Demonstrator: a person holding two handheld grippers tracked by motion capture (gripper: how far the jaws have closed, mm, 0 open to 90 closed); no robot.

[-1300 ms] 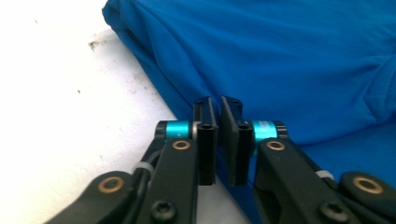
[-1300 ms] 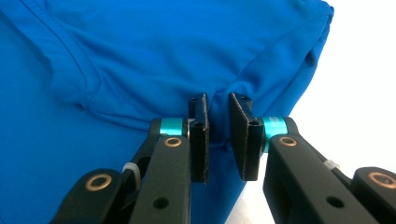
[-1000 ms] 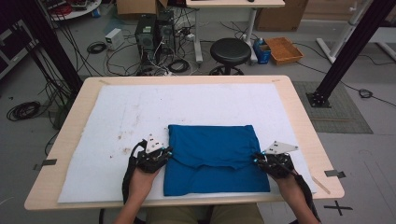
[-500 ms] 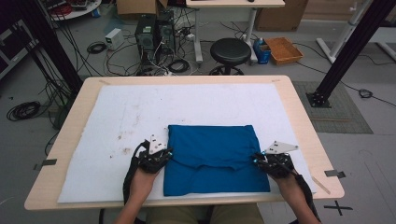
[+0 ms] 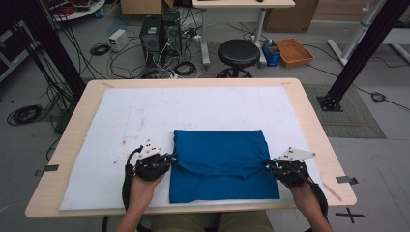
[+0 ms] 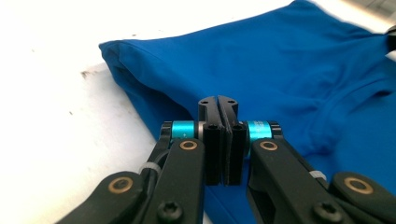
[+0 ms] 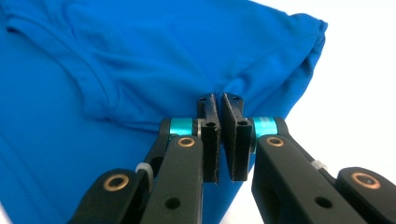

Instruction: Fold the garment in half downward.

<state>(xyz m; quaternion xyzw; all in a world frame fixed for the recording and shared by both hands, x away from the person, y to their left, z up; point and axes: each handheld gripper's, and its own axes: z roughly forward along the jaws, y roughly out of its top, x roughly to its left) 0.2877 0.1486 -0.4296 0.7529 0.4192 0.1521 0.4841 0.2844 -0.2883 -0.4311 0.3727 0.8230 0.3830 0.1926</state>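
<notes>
The folded blue garment [image 5: 223, 164] lies flat on the white cover [image 5: 121, 121] of the table [image 5: 309, 121], between the two grippers; a curved seam crosses it ahead of both jaw pairs. Left gripper [image 6: 218, 103]: jaws closed together at the garment's left edge, cloth lying directly beneath and beyond the tips; whether fabric is pinched between the pads cannot be determined. Right gripper [image 7: 220, 100]: jaws have just been closing, a thin slit remaining, tips set at the garment's right edge; a pinch on cloth cannot be confirmed.
</notes>
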